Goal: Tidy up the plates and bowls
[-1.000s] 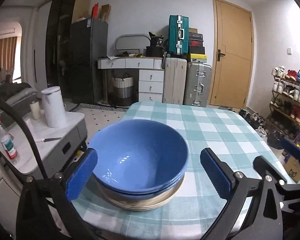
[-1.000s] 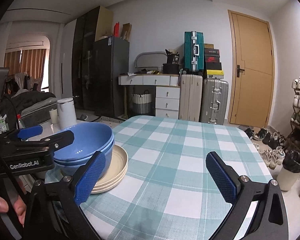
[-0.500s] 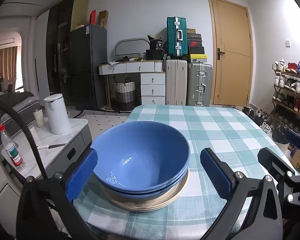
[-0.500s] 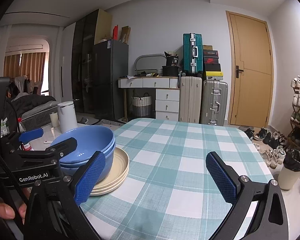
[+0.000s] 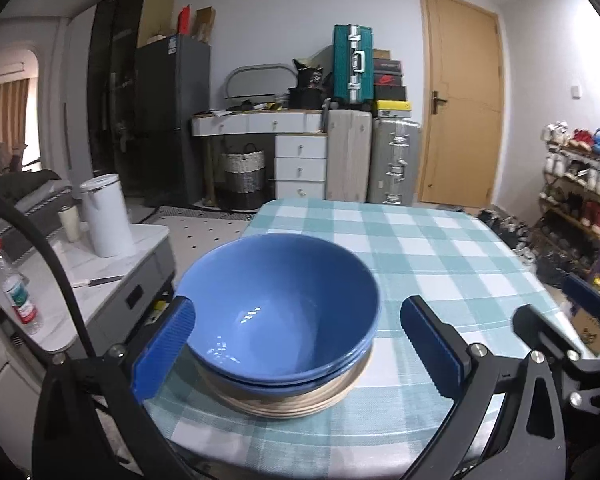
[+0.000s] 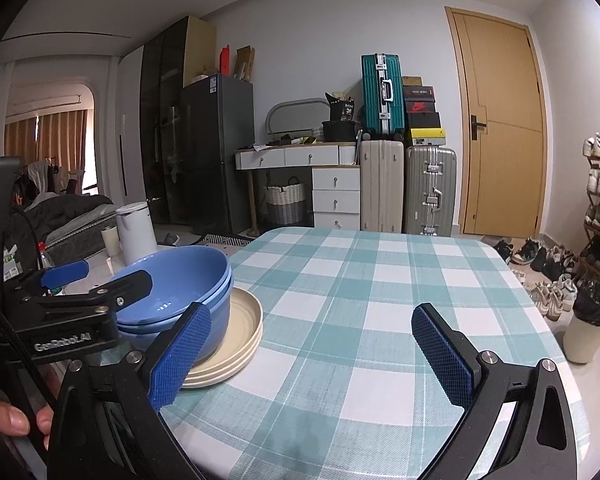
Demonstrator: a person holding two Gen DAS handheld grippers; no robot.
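Left tool [image 5: 296, 344] spread wide, empty, straddling the nested blue bowls [image 5: 278, 312] at frame centre; right tool [image 6: 312, 354] also gaping, bowls lower left.

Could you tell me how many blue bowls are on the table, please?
2. The upper bowl is nested inside the lower bowl, and both sit on the stack of cream plates near the table's left edge. Another could be hidden between them.
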